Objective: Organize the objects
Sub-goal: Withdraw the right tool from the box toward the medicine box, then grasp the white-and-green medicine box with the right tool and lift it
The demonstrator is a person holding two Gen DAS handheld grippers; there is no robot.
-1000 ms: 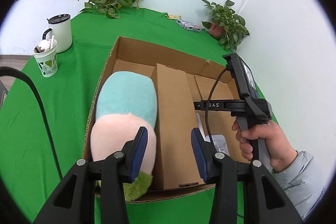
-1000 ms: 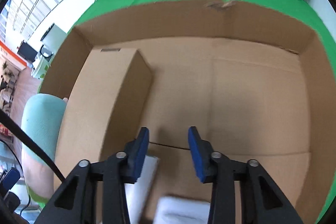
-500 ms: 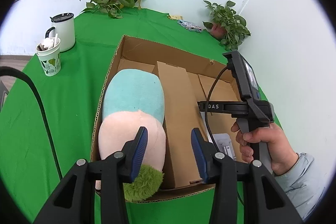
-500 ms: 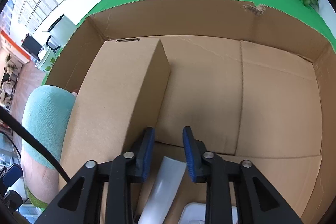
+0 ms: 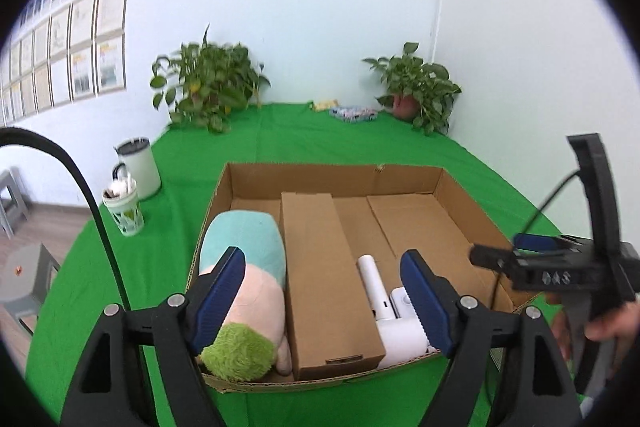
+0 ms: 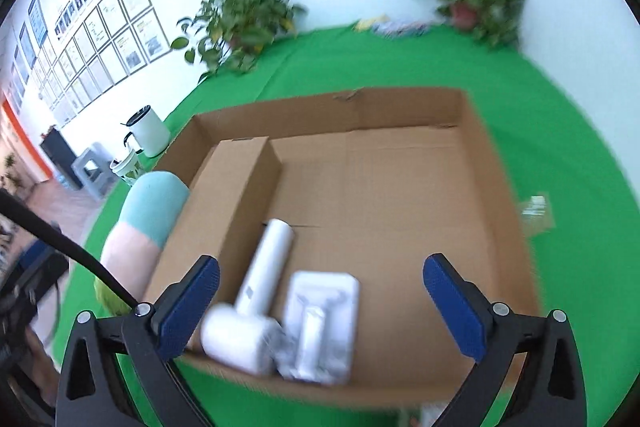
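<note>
One open brown cardboard tray box holding one long closed brown cardboard carton, one teal, pink and green plush toy, one white cylindrical-handled lint roller and one white plastic tray-shaped holder. Two leafy green potted plants, one white lidded mug, one green-patterned paper cup. Two black two-finger grippers with blue pads: left gripper, right gripper.
</note>
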